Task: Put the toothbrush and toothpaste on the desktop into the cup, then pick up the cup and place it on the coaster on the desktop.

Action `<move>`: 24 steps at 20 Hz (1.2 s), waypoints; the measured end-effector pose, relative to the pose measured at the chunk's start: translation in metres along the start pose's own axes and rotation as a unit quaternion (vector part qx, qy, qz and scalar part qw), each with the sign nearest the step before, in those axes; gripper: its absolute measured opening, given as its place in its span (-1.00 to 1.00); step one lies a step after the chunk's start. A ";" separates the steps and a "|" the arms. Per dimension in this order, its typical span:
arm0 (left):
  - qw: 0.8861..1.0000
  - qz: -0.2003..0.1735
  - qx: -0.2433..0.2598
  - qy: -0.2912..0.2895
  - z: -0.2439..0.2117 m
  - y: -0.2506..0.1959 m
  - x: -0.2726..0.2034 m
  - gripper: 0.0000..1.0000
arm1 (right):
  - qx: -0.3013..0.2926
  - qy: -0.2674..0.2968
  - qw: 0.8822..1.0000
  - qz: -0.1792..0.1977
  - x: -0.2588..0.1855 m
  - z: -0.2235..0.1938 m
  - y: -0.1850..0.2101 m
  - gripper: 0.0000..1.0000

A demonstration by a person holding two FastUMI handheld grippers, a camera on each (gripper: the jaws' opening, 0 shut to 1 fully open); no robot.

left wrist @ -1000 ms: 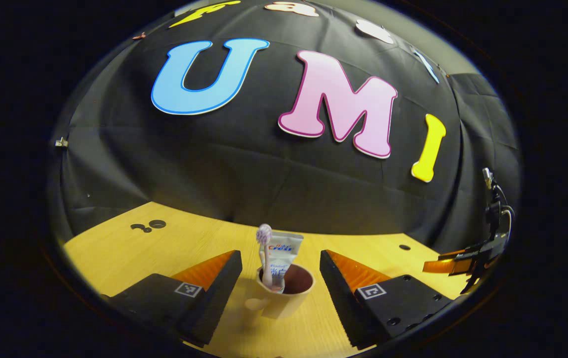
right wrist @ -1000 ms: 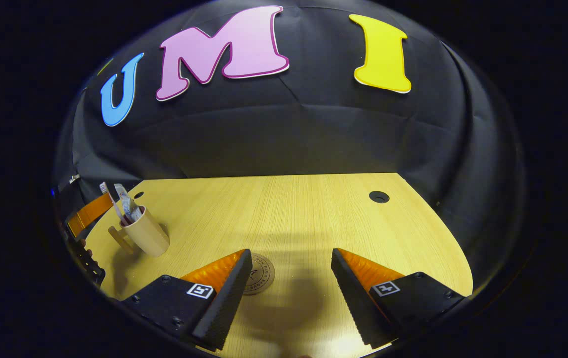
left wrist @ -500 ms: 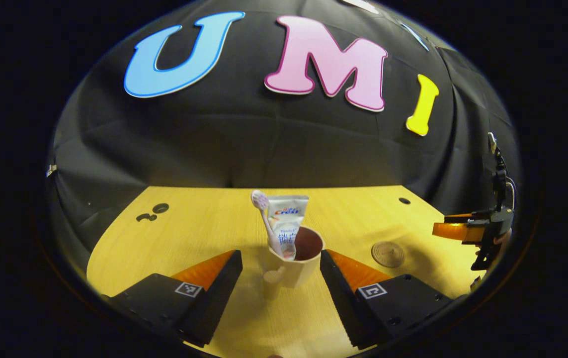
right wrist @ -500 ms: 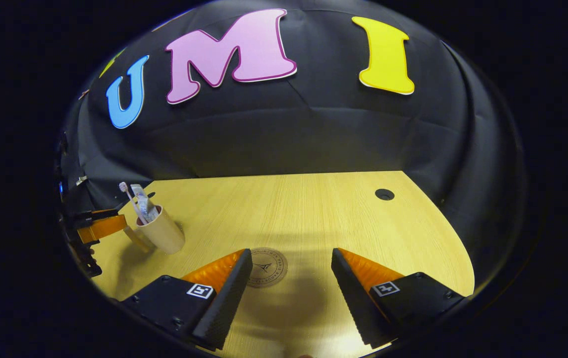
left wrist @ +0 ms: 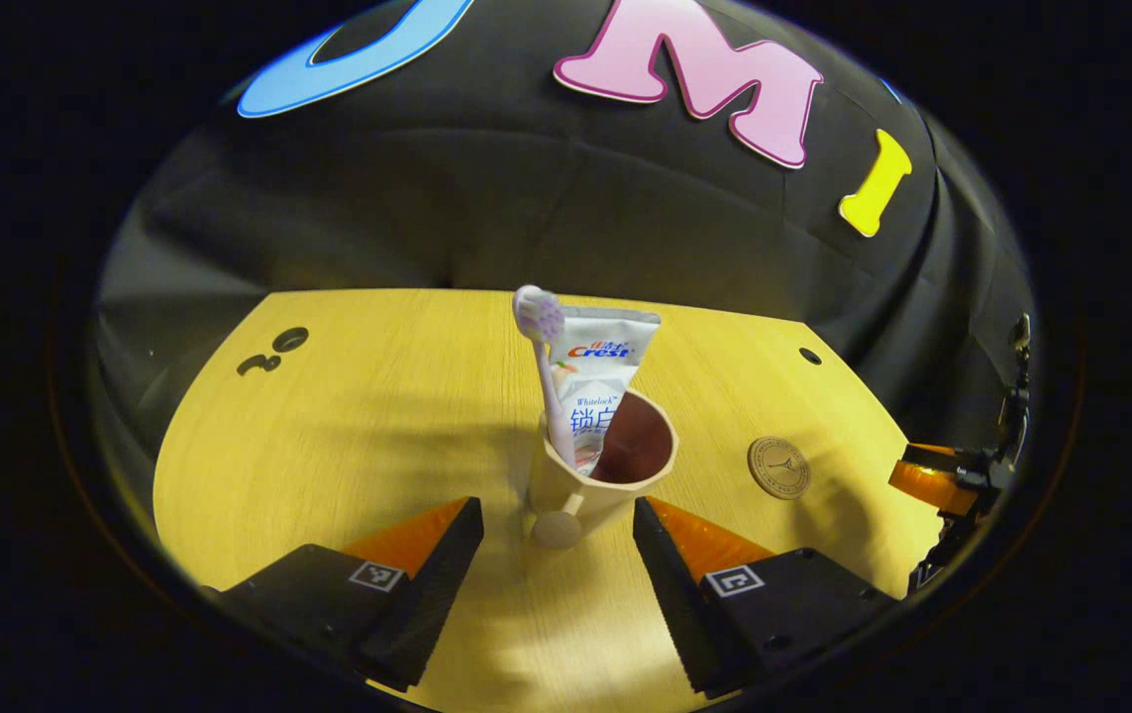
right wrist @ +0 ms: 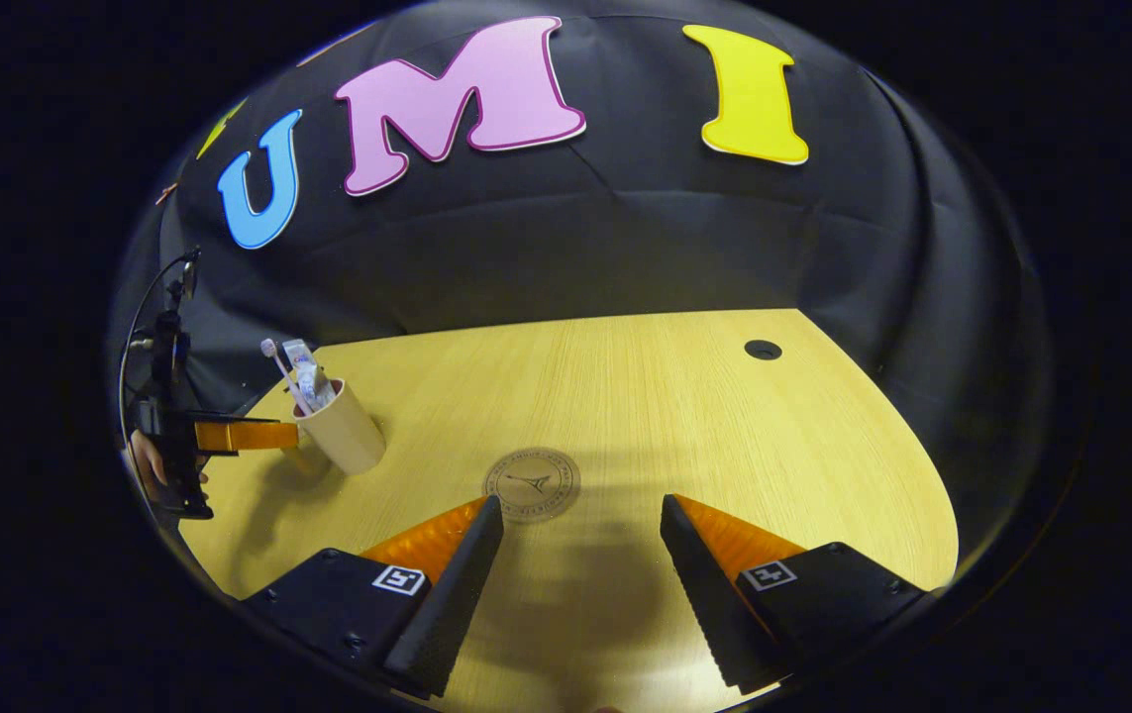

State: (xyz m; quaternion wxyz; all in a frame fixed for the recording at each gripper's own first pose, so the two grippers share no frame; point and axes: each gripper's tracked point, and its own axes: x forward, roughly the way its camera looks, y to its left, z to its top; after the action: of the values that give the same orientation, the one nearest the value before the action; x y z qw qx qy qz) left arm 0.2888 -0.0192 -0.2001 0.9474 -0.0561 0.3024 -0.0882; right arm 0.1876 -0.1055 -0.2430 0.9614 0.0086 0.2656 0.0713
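A beige cup stands on the wooden desktop, its handle turned toward me. In it stand a toothbrush with a pale head and a white toothpaste tube. My left gripper is open, its fingertips on either side of the handle, just short of the cup's wall. The round brown coaster lies to the cup's right. In the right gripper view the coaster lies just ahead of my open right gripper, which holds nothing. The cup is far left, with the left gripper at its handle.
Dark holes mark the desktop at the back right and back left. A hand holds the left gripper at the desk's left edge. The right gripper hangs at the right edge. Black cloth walls in the back.
My left gripper has closed in on the cup and tilted down, so the handle now sits between its fingertips. The right gripper has drawn back a little from the coaster.
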 end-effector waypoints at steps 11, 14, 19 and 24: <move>0.998 -0.040 0.034 0.042 -0.003 -0.017 0.018 0.41 | 0.029 0.013 0.999 -0.030 -0.003 -0.010 -0.036 0.97; 0.997 -0.041 0.035 0.049 -0.008 -0.017 0.019 0.02 | 0.021 0.019 0.999 -0.031 -0.002 -0.015 -0.036 0.97; 0.997 -0.037 0.025 0.056 -0.012 -0.017 0.022 -0.31 | 0.019 0.022 0.999 -0.027 0.001 -0.016 -0.034 0.97; 0.995 -0.023 0.041 0.087 -0.017 -0.019 0.021 -0.44 | 0.019 0.026 0.999 -0.031 0.002 -0.020 -0.036 0.97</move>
State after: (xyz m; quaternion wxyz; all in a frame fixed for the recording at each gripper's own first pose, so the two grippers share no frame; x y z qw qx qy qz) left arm 0.2933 -0.0431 -0.2233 0.9166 -0.0161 0.3787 -0.1273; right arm 0.1839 -0.1415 -0.2632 0.9556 0.0171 0.2918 0.0370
